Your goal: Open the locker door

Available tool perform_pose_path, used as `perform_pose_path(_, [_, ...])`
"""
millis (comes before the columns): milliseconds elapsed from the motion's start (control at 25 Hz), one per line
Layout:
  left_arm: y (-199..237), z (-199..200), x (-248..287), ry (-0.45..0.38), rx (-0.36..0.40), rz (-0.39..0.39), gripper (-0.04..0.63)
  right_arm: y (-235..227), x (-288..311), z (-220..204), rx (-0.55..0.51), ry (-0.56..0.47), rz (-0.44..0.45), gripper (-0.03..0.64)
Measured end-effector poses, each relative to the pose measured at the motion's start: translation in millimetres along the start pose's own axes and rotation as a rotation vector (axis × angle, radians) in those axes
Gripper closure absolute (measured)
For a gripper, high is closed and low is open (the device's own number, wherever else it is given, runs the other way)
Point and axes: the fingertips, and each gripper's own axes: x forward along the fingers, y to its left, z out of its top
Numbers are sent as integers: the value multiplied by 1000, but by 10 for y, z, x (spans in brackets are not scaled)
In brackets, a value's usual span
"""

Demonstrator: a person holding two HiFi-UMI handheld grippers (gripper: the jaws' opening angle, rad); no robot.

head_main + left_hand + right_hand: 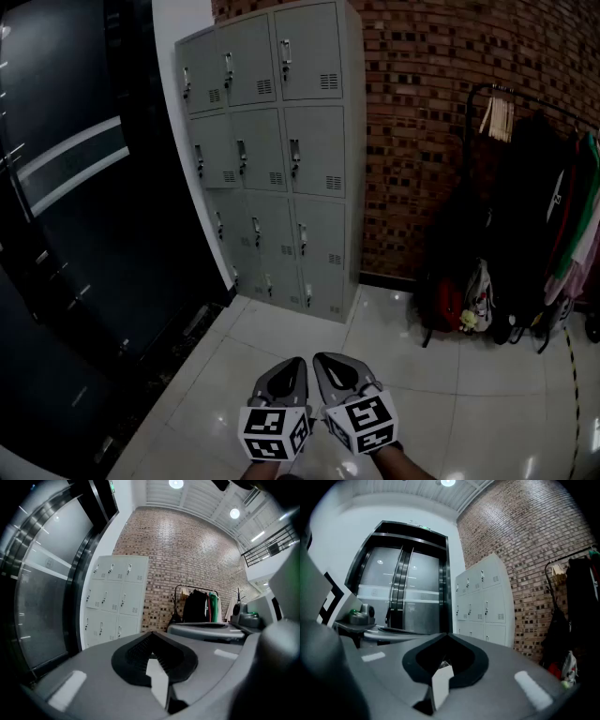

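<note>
Tall grey metal locker cabinet stands upright against the red-brown brick wall, its left side next to a white pillar and the dark glass doors. The cabinet has three columns of four doors. Every door sits flush and closed, each with a small handle at its left edge and a vent slot low at its right. The left gripper and the right gripper are at the bottom of the head view, side by side and almost touching over the glossy white tile floor, well apart from the cabinet and pointing towards it. In the left gripper view, the left gripper has its jaws pressed together at the tip with nothing between them; the cabinet shows beyond, left of centre. In the right gripper view, the right gripper likewise has its jaws pressed together and empty; the cabinet appears right of centre, next to the glass doors. A black clothes rack loaded with dark and coloured garments stands at the right along the brick wall, well apart from the cabinet, with bags on the floor beneath it.
</note>
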Motion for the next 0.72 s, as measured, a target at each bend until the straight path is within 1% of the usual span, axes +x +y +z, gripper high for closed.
perform_pose_path(160, [-8,-24,189,5,-5,-1,589,-153,74,-57,5,7,6,617])
perform_pose_path(320, [88,-46,433,12,-11,-8,589,-309,279,-118,8,18,3,617])
perform_pose_path(480, [303,-10,752,11,-17,-20,589,-477,621,-141,1,26,-10,617])
perform_pose_path(720, [750,240,1261,-7,-35,-42,589,-703,1246,10,-12,26,-39,617])
